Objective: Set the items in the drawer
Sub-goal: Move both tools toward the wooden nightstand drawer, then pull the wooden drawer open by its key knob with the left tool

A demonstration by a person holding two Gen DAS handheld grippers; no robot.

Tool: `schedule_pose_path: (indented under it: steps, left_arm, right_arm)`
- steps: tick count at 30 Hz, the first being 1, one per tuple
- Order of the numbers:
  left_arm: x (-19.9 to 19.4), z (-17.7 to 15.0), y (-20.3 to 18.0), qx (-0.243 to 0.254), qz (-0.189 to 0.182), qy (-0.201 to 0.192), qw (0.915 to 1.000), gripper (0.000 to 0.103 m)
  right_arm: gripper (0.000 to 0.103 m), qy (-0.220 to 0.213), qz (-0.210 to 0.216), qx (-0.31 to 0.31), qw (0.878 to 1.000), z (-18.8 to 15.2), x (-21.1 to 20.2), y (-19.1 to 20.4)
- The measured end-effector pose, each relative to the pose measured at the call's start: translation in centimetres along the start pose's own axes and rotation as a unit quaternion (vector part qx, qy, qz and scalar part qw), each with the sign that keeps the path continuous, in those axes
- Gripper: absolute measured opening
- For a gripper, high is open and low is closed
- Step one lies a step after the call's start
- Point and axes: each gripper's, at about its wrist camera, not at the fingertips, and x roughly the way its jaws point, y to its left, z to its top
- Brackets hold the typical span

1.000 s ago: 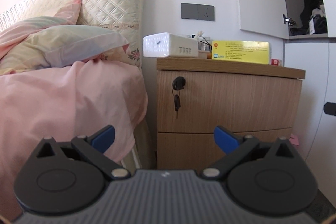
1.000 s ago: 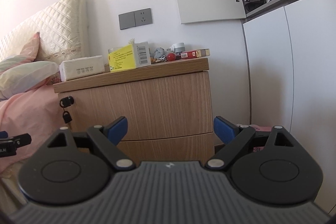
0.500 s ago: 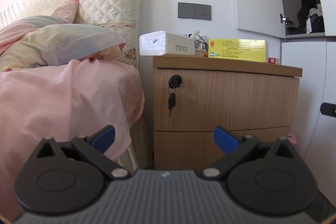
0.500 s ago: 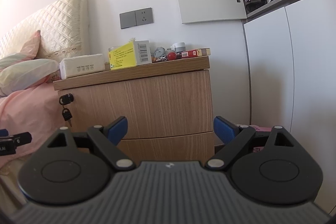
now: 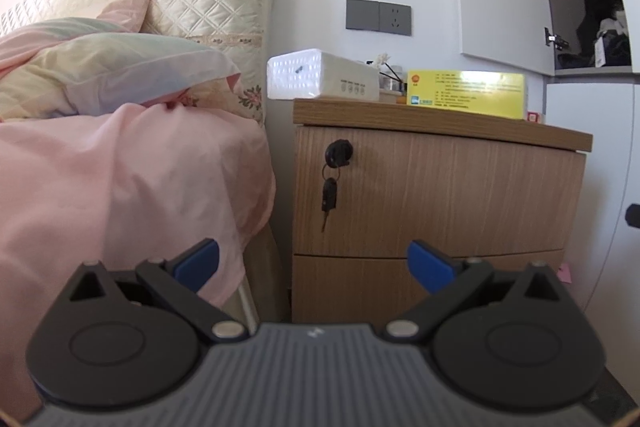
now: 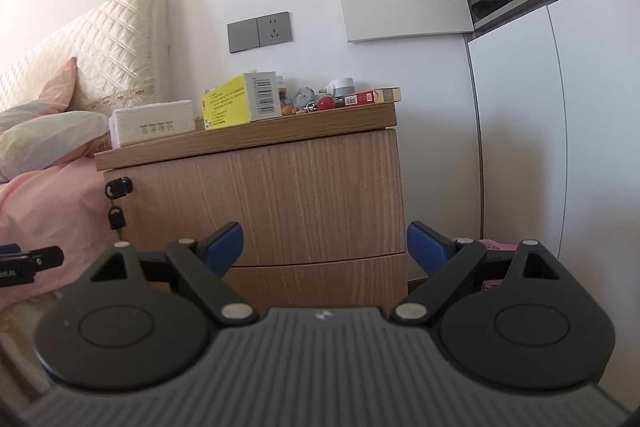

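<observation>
Bedside nightstand point(image 5: 436, 187) (drawers shut) faces left gripper point(image 5: 313, 259) and right gripper point(image 6: 325, 244), jaws spread.

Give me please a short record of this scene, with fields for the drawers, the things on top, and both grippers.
nightstand: wooden, beside the bed
drawers: top drawer and lower drawer, both closed
lock: key hanging from it
on top: white box, yellow box, red box
left gripper: open, empty
right gripper: open, empty
</observation>
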Motion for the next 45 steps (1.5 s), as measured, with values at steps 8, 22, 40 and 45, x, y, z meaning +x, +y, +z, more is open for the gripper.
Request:
schedule_pose_path:
  steps: [8, 22, 40, 45]
  left_arm:
    - [2.5, 1.0, 0.8, -0.011, 0.010, 0.008, 0.9999, 0.103]
    - [5.3, 0.7, 2.3, -0.010, 0.007, 0.038, 0.9992, 0.103]
    - [7.8, 1.0, 3.1, 0.005, -0.035, 0.039, 0.9986, 0.102]
    - [8.9, 1.7, 3.0, 0.000, -0.046, 0.035, 0.9983, 0.102]
  right_arm:
    - [0.091, 0.000, -0.009, -0.001, 1.000, 2.1, 1.8, -1.2]
    - [0.091, 0.037, 0.007, -0.006, 0.999, 1.6, 6.3, -1.2]
    - [0.091, 0.036, 0.035, -0.025, 0.998, 4.3, 9.4, -3.9]
    - [0.091, 0.039, 0.049, -0.038, 0.997, 4.5, 10.7, -4.1]
